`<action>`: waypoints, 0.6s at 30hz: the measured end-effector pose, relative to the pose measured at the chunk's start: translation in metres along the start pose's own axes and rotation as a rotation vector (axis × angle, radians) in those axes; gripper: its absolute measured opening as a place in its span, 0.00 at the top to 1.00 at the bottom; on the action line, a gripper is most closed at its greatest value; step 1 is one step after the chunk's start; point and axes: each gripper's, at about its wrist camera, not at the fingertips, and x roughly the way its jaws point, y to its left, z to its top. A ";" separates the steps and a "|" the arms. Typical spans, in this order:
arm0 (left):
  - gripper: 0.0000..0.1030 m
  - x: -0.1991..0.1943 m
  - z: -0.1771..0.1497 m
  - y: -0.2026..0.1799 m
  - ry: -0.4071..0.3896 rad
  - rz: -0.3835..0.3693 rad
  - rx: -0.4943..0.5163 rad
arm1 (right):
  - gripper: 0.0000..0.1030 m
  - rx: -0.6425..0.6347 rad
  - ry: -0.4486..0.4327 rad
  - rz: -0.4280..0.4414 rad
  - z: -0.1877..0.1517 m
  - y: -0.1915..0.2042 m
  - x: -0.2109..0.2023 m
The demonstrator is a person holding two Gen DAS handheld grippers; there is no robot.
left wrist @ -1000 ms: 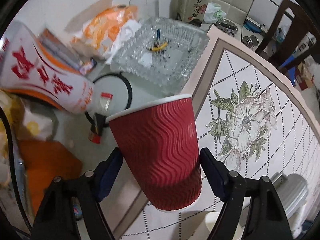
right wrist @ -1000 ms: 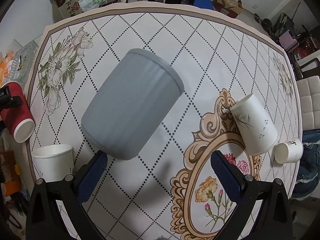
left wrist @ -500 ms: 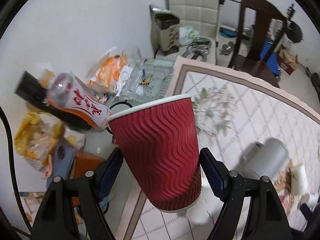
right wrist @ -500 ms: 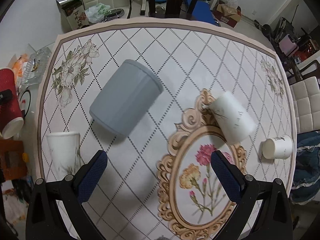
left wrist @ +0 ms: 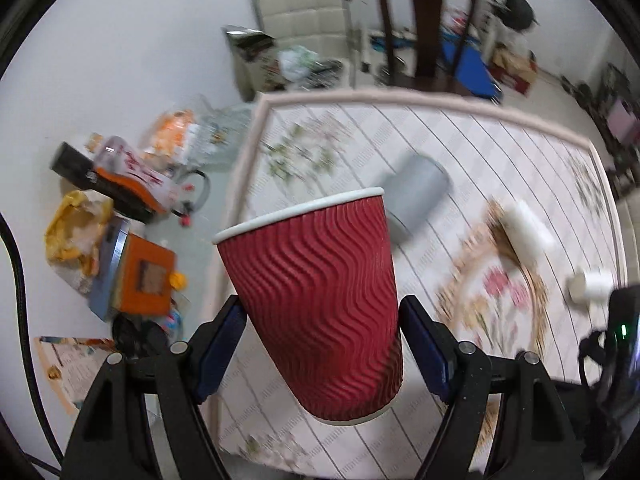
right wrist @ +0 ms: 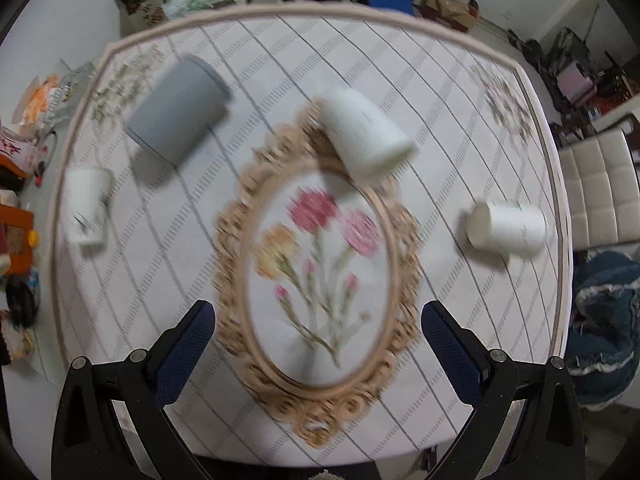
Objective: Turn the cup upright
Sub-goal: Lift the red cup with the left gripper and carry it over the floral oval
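Observation:
My left gripper (left wrist: 322, 332) is shut on a red ribbed paper cup (left wrist: 316, 300), rim up and tilted, held above the table's left edge. My right gripper (right wrist: 318, 338) is open and empty above the floral oval of the tablecloth (right wrist: 440, 92). A grey cup (right wrist: 176, 108) lies on its side at the left; it also shows in the left wrist view (left wrist: 412, 196). A white cup (right wrist: 366, 138) lies on its side near the centre. Another white cup (right wrist: 506, 228) lies on its side at the right. A white cup (right wrist: 86, 206) stands at the left edge.
Left of the table are a bottle (left wrist: 132, 176), a glass tray (left wrist: 216, 140), an orange box (left wrist: 144, 276) and bags. A dark chair (left wrist: 424, 28) and a padded chair (left wrist: 304, 28) stand behind the table. A white seat (right wrist: 596, 192) is at the right.
My left gripper has swung right with the red cup, bringing more of the table into view. My right gripper has moved right, from over the grey cup to over the floral oval.

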 end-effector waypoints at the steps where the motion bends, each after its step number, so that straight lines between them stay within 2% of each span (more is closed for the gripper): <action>1: 0.26 0.002 -0.006 -0.010 0.013 -0.010 0.012 | 0.00 0.008 0.011 -0.004 -0.005 -0.008 0.004; 6: 0.26 0.030 -0.038 -0.076 0.103 -0.068 0.103 | 0.00 0.063 0.077 -0.045 -0.036 -0.060 0.035; 13: 0.26 0.068 -0.065 -0.155 0.188 -0.113 0.207 | 0.00 0.150 0.150 -0.110 -0.066 -0.125 0.071; 18: 0.26 0.091 -0.076 -0.199 0.234 -0.112 0.281 | 0.00 0.190 0.182 -0.134 -0.075 -0.158 0.087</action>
